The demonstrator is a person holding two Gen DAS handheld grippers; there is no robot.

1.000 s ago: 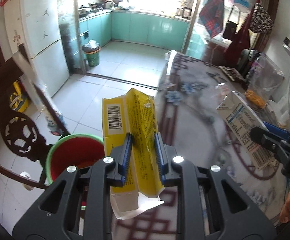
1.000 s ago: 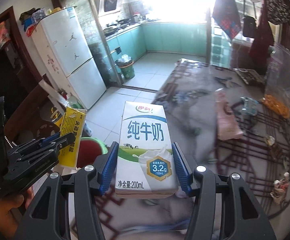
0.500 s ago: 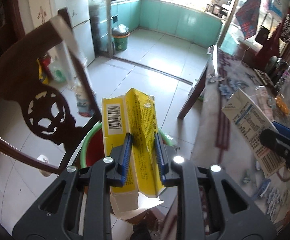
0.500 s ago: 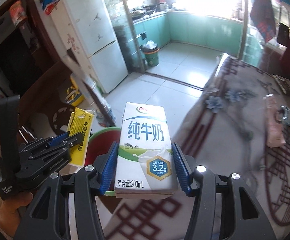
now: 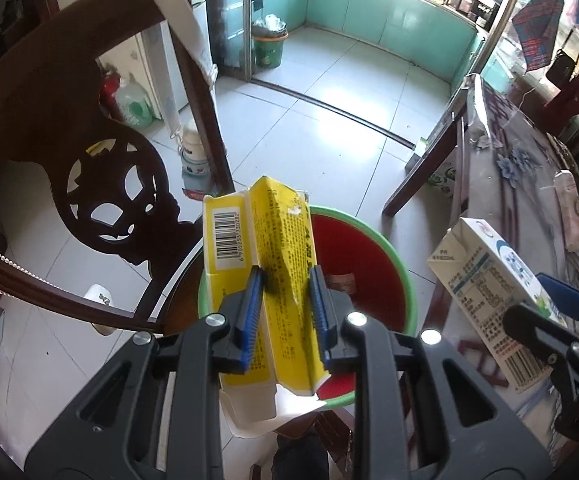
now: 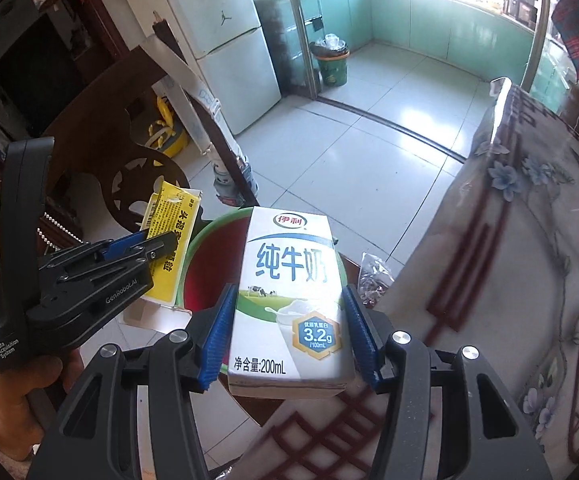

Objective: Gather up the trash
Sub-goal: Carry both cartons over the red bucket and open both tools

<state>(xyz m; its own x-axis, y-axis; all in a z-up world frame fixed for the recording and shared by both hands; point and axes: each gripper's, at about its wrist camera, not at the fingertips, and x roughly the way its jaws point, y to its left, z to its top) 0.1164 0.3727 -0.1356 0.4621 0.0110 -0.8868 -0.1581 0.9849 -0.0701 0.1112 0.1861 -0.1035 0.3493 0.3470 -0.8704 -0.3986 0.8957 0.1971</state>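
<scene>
My left gripper (image 5: 285, 308) is shut on a crumpled yellow carton (image 5: 265, 248) and holds it over the near-left rim of a red bin with a green rim (image 5: 373, 272). The carton (image 6: 169, 248) and left gripper (image 6: 153, 250) also show in the right wrist view. My right gripper (image 6: 289, 336) is shut on a white milk carton (image 6: 289, 292), upright, just above the bin (image 6: 205, 264) beside the table edge. The milk carton (image 5: 493, 296) shows at the right of the left wrist view.
A dark carved wooden chair (image 5: 69, 160) stands left of the bin. The table with a patterned cloth (image 6: 529, 260) is at the right, with a pink packet (image 5: 569, 208) on it. A small wrapper (image 6: 373, 276) lies near the bin. A green kitchen bin (image 5: 267, 46) stands far back.
Both grippers have swung left, off the table, and moved over the red bin, each still holding its carton. The bin now shows directly beneath the cartons.
</scene>
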